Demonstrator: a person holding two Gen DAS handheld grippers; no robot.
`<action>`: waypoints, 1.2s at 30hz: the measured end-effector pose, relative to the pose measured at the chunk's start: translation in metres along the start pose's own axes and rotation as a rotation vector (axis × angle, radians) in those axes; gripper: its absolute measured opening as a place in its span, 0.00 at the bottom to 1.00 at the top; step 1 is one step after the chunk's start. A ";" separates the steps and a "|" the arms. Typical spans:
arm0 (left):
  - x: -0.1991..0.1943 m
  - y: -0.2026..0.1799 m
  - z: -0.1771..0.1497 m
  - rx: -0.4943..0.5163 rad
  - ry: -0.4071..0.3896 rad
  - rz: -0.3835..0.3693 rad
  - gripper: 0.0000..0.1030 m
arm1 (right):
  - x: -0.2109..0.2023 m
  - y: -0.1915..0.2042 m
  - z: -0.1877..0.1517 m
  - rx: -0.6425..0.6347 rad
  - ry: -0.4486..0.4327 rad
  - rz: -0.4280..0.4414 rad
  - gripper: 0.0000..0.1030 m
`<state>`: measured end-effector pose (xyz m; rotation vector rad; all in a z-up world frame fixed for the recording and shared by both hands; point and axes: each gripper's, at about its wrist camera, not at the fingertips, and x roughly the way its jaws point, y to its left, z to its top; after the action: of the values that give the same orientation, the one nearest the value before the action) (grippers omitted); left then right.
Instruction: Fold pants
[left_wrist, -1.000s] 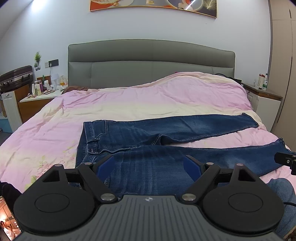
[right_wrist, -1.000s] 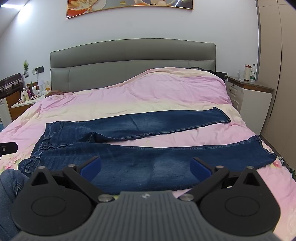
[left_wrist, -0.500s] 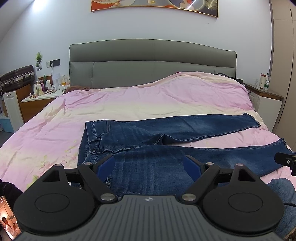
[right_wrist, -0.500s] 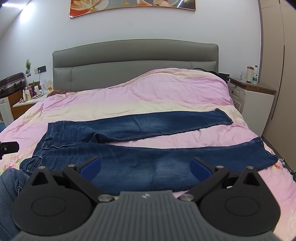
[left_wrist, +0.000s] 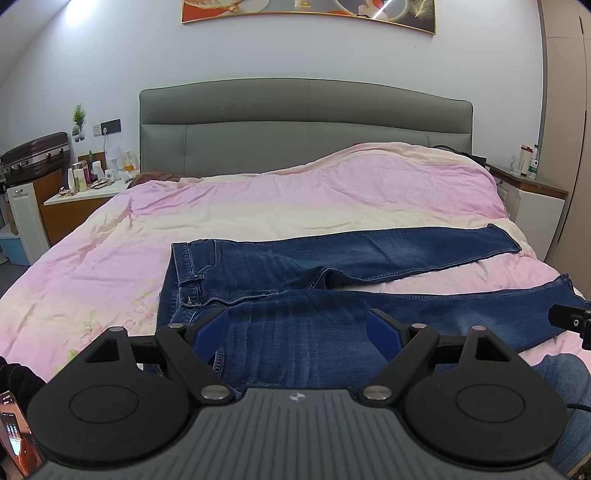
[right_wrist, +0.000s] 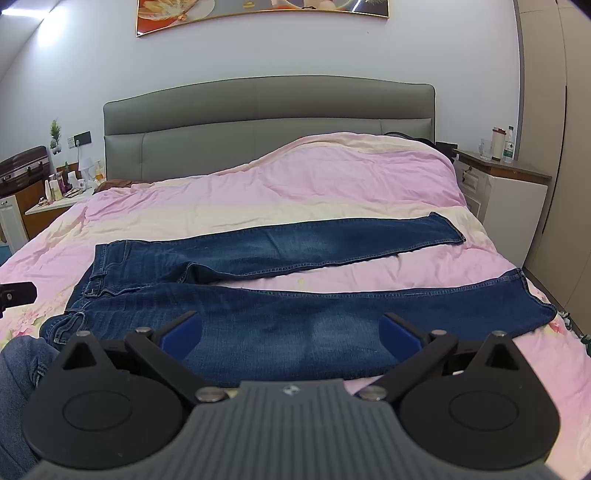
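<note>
Jeans (left_wrist: 332, 266) lie flat on the pink duvet (left_wrist: 258, 206) in my left wrist view, waistband to the left, legs splayed apart toward the right, laid out that way so one leg can go over the other, I reckon. My left gripper (left_wrist: 300, 326) hovers over the near thigh w/ jaws wide, nothing held.

Right wrist view: same jeans (right_wrist: 295, 317), near leg running to its hem at right. My right gripper (right_wrist: 291, 330) hangs above that leg, jaws also spread wide, empty, prob. placed for lifting the near leg.
</note>
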<state>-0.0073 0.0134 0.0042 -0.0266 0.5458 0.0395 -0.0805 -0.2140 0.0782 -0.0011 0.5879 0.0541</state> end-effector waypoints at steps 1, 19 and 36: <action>0.000 0.000 0.000 0.000 0.000 0.000 0.95 | 0.000 0.000 0.000 0.003 0.001 0.000 0.95; -0.003 0.000 -0.003 0.006 -0.001 0.012 0.95 | 0.003 -0.002 -0.005 0.023 0.011 0.000 0.95; -0.003 -0.001 -0.002 0.007 0.001 0.013 0.95 | 0.005 -0.003 -0.004 0.027 0.016 -0.001 0.95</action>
<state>-0.0113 0.0119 0.0042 -0.0167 0.5473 0.0500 -0.0788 -0.2172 0.0719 0.0244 0.6051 0.0453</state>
